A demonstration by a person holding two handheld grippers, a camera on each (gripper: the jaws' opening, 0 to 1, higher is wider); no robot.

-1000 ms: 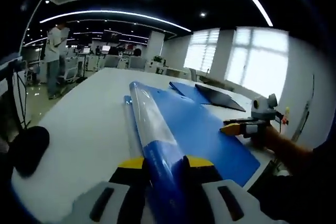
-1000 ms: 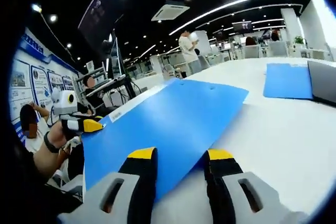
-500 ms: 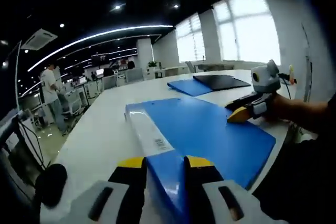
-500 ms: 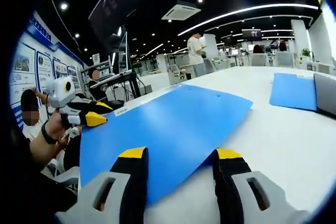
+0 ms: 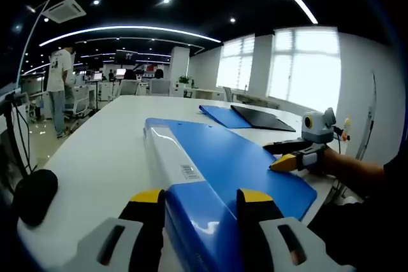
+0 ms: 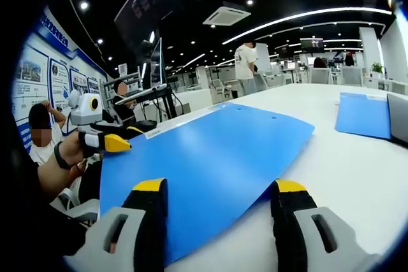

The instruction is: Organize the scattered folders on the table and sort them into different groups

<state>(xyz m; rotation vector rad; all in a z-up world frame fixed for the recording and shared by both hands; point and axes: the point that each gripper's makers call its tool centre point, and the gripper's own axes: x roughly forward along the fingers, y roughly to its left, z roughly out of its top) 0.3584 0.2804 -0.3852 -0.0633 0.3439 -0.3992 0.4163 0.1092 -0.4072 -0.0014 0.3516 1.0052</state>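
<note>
The big blue folder [image 5: 236, 164] lay flat on the white table [image 5: 102, 151]. The left gripper [image 5: 203, 205] straddled its spine, jaws apart. The right gripper [image 6: 221, 195], jaws wide apart, sat at the folder's near edge. Best to pinch both ends firmly before lifting, keeping it level.

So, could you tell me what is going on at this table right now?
A person is sorting folders with a pair of handheld tongs. The left tongs straddle the spine end of a big blue folder lying on the white table, with the jaws apart on either side of it. The right tongs are open over the folder's opposite edge. Farther along the table lie a second blue folder and a dark folder side by side, apparently already set aside.
</note>
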